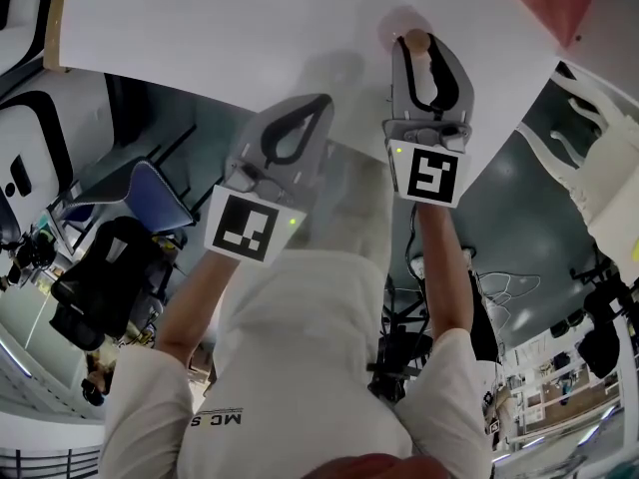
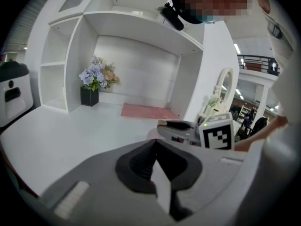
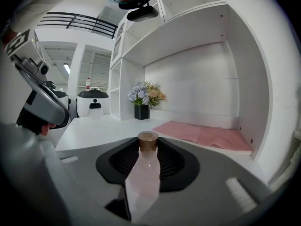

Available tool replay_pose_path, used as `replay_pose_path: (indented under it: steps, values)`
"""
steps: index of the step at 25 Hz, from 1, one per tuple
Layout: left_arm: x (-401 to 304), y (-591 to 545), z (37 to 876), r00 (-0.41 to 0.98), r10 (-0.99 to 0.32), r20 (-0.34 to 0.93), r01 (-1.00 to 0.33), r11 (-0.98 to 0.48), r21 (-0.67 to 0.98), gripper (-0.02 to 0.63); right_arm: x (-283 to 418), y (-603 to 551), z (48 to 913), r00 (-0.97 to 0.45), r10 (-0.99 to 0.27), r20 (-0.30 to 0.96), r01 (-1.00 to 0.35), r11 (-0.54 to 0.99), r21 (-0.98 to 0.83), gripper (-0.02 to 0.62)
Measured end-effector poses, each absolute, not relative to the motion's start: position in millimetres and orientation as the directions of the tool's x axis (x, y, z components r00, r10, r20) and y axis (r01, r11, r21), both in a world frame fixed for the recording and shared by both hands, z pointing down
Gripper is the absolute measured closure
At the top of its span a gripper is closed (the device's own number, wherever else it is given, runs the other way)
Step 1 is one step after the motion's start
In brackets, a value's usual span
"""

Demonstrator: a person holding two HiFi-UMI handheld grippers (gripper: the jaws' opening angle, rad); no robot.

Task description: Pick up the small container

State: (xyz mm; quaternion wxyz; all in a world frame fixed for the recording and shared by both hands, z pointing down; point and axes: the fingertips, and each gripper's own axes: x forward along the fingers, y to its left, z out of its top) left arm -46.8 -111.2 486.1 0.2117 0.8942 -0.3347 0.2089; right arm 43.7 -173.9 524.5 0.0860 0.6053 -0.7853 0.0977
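Note:
The small container is a pale pink bottle with a brown cap. It stands upright between the black pads of my right gripper, which is shut on it. From the head view, only the cap shows at the tip of the right gripper, over the white table. My left gripper hovers to its left near the table's front edge. Its fingertips meet with nothing between them, as the left gripper view confirms.
A pink cloth lies at the back right under the white shelf unit. A dark vase of flowers stands at the back left. A white chair is off the table's right side.

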Motion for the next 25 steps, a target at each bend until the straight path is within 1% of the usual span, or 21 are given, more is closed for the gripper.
replay_pose_path:
  steps: [5,10,25]
  values:
    - [-49,-112,484,0.69,-0.512,0.512,-0.687,-0.686,0.239,0.607,44,-172,523,-0.263,-0.928,0.264,-0.965,0.256,-0.059,0.474]
    - [-48,-110,479,0.691,-0.511,0.511,-0.685,-0.689,0.236,0.607,41,-168,506,-0.275,-0.931,0.241,-0.961,0.268,-0.063,0.474]
    - [-35,-99,414,0.712,-0.536,0.454,-0.67,-0.711,0.212,0.607,55,-131,418,-0.301,-0.925,0.231,-0.953,0.299,-0.042,0.474]
